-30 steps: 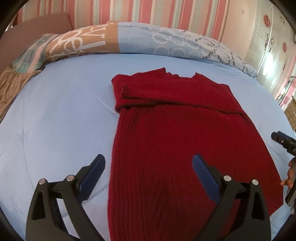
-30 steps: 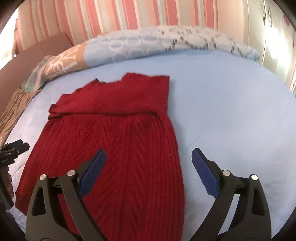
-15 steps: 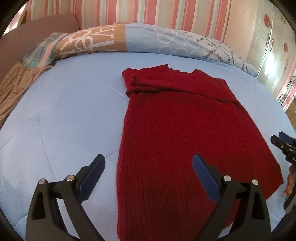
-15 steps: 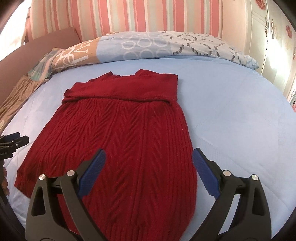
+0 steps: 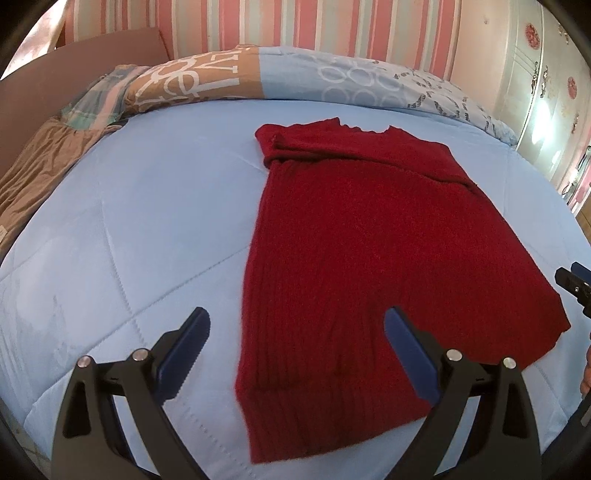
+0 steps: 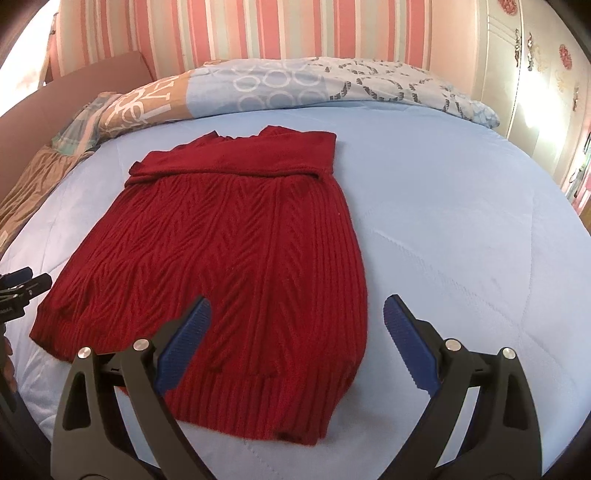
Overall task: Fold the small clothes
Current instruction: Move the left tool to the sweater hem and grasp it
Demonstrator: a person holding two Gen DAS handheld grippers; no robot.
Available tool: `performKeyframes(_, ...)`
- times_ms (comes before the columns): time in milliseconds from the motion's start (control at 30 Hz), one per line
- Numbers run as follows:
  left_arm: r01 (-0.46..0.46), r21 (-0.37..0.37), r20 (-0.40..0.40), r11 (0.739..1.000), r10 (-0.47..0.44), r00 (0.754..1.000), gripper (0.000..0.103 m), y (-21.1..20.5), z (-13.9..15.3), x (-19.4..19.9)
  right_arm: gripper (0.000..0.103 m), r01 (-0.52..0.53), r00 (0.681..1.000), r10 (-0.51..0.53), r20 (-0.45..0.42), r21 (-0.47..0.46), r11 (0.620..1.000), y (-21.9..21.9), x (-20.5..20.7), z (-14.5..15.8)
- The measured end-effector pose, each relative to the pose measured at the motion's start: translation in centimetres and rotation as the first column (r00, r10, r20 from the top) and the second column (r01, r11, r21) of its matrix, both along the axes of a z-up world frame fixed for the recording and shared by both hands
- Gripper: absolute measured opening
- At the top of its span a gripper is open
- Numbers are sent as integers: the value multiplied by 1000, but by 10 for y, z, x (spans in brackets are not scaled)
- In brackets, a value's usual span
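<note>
Left hand-held gripper (image 5: 295, 332): black frame, blue pads, jaws wide apart, holds nothing, hangs above near-left hem corner of garment. Right hand-held gripper (image 6: 297, 319): same build, also fully spread, empty, above near-right hem. Dark red cable-knit sweater (image 6: 236, 251) lies flat on light blue quilted bed cover (image 6: 461, 229), hem toward near edge, sleeves folded across chest at far end. Beyond: patterned blue-and-tan pillow (image 5: 258, 79) along far edge of bed, pink striped wall (image 6: 258, 29).

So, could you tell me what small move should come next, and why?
Probably lower both open grippers, left and right, onto the red sweater's near hem: it lies flat on the blue bedspread, sleeves already folded in, neither gripper touching it.
</note>
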State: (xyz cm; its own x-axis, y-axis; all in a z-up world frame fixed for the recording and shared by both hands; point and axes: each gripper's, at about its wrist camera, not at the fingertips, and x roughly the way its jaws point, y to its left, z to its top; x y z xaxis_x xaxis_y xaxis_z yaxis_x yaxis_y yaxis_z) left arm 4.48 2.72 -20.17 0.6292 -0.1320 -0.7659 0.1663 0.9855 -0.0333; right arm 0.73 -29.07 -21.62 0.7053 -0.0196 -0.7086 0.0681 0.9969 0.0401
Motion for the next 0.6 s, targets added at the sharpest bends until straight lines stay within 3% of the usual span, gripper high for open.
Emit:
performKeyframes(433,-8,-24,-60,1000,6,998,96,13,-24,-27,94,33,999,-33,-14,43,999,-4,-29,-16)
performKeyframes(600,14,-73,-100,997,-22,995,96,14,-35,-25,94,18,1000,-18,-17,26,999,2,-34,-17)
